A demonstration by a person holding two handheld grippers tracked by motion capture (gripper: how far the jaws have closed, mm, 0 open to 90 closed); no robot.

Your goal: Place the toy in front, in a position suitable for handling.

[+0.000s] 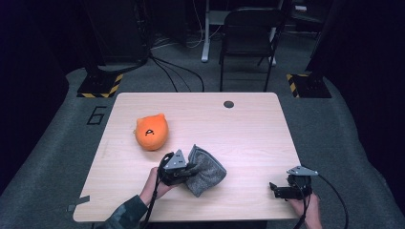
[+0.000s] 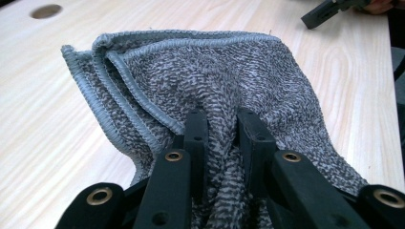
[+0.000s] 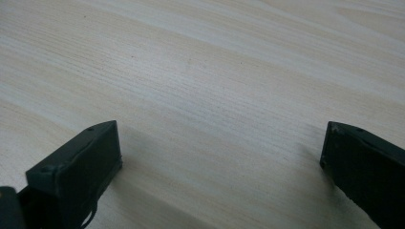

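On the table, left gripper clenched on grey towel, right gripper wide apart

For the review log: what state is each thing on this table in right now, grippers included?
Grey terry cloth: bunched and folded, pinched at one end.
Left gripper: shut on the cloth.
Right gripper: open, holding nothing, low over the wooden table.
Orange round plush toy: resting free on the table, apart from the cloth.

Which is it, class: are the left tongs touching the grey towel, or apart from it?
Touching. The left gripper view shows the left tongs pinched on a fold of the grey towel.
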